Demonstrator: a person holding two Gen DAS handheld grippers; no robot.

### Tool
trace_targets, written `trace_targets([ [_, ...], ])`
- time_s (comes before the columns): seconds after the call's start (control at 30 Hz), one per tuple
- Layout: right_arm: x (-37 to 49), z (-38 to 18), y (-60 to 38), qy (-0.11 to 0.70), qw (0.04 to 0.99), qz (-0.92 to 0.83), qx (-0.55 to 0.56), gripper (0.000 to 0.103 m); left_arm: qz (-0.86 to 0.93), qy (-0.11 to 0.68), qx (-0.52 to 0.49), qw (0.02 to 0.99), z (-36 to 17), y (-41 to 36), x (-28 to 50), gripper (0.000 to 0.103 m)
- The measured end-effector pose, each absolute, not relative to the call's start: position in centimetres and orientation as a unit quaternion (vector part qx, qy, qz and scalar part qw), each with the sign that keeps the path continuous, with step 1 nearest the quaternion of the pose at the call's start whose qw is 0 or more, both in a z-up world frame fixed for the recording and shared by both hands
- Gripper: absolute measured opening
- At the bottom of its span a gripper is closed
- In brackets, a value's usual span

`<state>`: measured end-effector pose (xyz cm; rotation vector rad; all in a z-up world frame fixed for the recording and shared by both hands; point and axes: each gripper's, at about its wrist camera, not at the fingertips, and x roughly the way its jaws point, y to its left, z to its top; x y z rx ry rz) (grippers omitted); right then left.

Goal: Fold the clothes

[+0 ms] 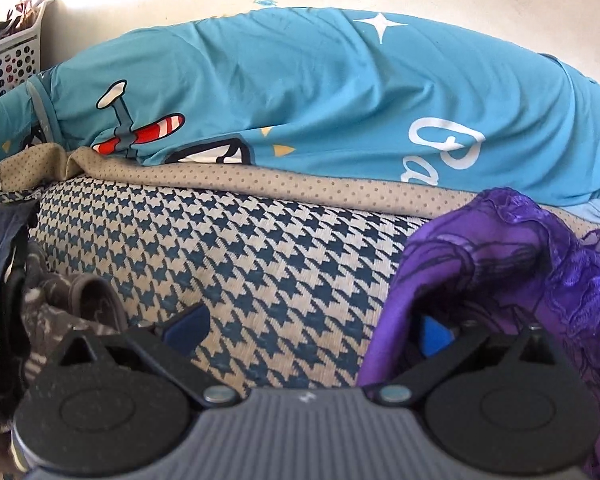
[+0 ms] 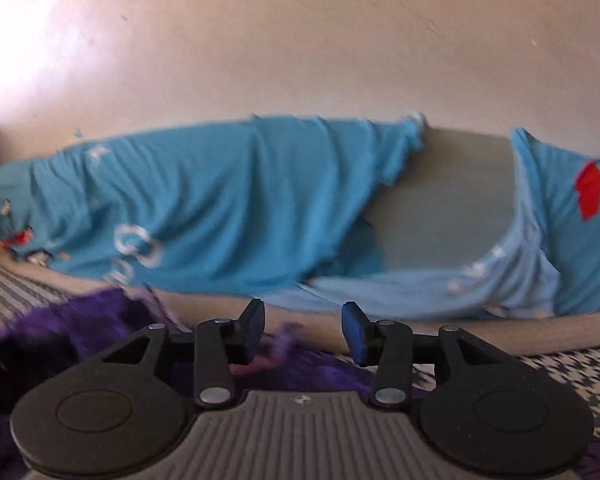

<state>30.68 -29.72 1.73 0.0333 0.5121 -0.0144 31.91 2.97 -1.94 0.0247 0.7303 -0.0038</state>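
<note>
Right gripper (image 2: 303, 330): jaws parted, nothing pressed between the pads. Purple garment (image 2: 100, 320) lies blurred beneath it on houndstooth cover (image 2: 572, 372). Blue sheet (image 2: 220, 200) bunched against wall (image 2: 300, 40).

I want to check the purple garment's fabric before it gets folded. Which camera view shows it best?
The left wrist view: the purple garment is sharp there, its lacy edge clear, draped over one finger of the left claw. The right wrist view shows only a blurred purple patch low on the left, beside the right claw.
</note>
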Motion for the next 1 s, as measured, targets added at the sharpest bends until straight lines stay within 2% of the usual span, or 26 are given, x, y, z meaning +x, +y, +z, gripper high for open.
trace_targets([
  [0.33,31.4,-1.5,-34.3,0.287,0.957,-0.003,0.047,0.050,-0.009,0.371,0.021,0.928,-2.7,2.4,32.0,0.103],
  [0.4,31.7,-1.7,-33.8,0.287,0.957,0.011,0.036,0.053,-0.011,0.376,0.015,0.926,-2.9,2.6,32.1,0.103],
  [0.53,32.5,-2.5,-32.8,0.296,0.954,0.035,0.017,0.067,-0.015,0.388,0.004,0.922,-3.2,2.9,32.3,0.103],
  [0.7,32.9,-3.5,-31.7,0.297,0.954,0.041,-0.016,0.069,-0.020,0.393,0.005,0.919,-3.4,2.9,32.3,0.103],
  [0.83,32.9,-3.5,-31.6,0.294,0.954,0.052,-0.028,0.058,-0.021,0.392,0.010,0.920,-3.5,2.7,32.1,0.103],
  [0.97,32.7,-3.3,-31.6,0.291,0.954,0.063,-0.029,0.035,-0.023,0.392,0.012,0.920,-3.5,2.5,32.0,0.103],
  [1.0,32.7,-3.2,-31.6,0.290,0.954,0.066,-0.029,0.033,-0.023,0.391,0.012,0.920,-3.6,2.5,32.0,0.103],
])
